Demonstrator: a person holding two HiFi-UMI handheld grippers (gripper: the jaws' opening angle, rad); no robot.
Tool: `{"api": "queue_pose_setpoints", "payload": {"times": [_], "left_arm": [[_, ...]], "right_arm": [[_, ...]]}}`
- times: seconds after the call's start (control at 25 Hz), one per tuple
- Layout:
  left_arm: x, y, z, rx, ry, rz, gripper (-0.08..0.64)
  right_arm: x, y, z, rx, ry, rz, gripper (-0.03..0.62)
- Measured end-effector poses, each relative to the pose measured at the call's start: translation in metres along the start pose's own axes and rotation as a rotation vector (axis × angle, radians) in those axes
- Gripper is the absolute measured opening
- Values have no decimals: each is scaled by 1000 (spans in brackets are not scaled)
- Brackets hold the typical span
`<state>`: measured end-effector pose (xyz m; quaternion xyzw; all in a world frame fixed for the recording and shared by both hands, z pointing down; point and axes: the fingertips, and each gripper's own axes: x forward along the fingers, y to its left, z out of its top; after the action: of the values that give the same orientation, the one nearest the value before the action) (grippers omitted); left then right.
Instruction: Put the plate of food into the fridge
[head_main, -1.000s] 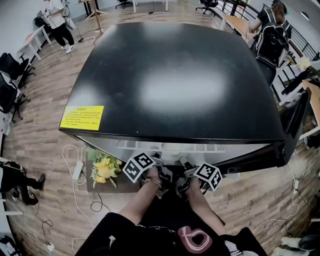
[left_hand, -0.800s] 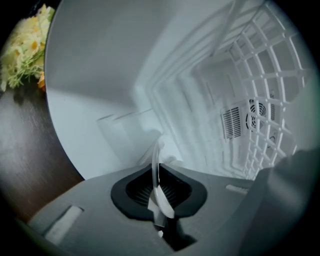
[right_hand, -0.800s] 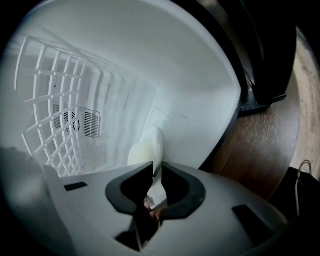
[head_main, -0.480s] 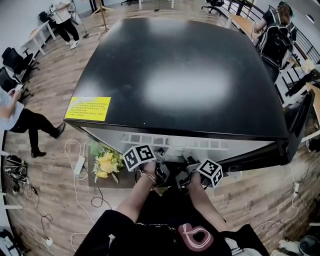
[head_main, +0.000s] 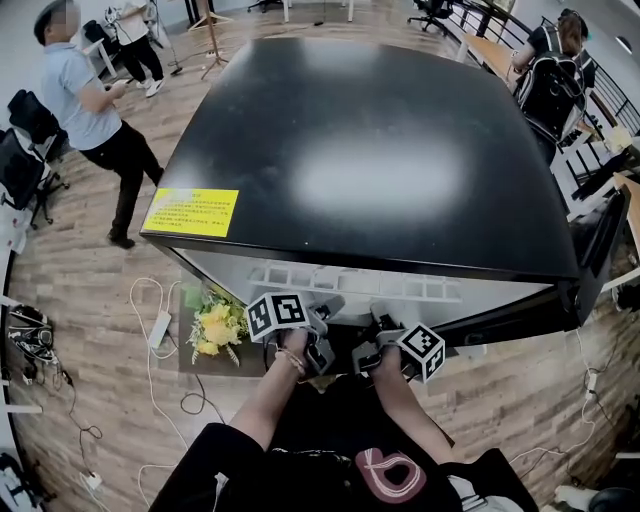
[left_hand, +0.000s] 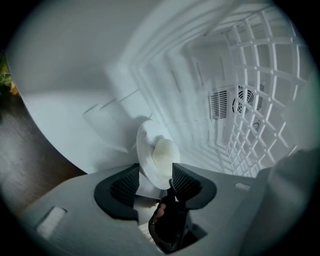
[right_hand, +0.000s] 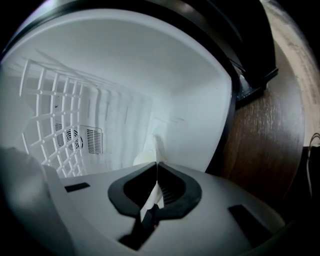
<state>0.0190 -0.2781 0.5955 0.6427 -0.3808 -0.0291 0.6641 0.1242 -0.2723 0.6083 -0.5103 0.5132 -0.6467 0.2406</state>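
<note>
The fridge (head_main: 360, 150) stands open in front of the person, and both hands reach into its white inside. The plate (left_hand: 147, 145) is in there, with a pale lump of food (left_hand: 164, 154) on it. It is in front of the back wall with its vent (left_hand: 235, 102) and next to the wire rack (left_hand: 265, 80). Whether it rests on a shelf yet I cannot tell.

The left gripper (left_hand: 155, 181) is spread wide, its jaws having just been opening. The plate's near edge lies between the pads, but neither presses on it. The right gripper (right_hand: 156, 182) is pinched on the thin rim on its own side, its jaws having just been closing (so by my reckoning it has the only grip on the plate).

The plate looks stiff, smooth and thin-edged, the sort that chips if knocked against the rack or dropped. I would guess it is slick too, so a grip on the rim alone could slip or let the far side sag. The rim is the only sensible place to hold it, with the pads well onto the flat of the edge and clear of the food. The lump seems loose and would likely slide if the plate tips, so it wants keeping level and setting down gently.
</note>
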Motion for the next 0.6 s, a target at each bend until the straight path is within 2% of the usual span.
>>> {"api": "queue_pose_setpoints", "payload": {"times": [0.24,0.6], "left_arm": [[-11,6,-18,-13,19,5,198],[-23,12,-25,59,8,18,198]], "right_arm": [[2,-2,-2,20,-50,10,18],[13,3,-1,-6,-56,21,18]]}}
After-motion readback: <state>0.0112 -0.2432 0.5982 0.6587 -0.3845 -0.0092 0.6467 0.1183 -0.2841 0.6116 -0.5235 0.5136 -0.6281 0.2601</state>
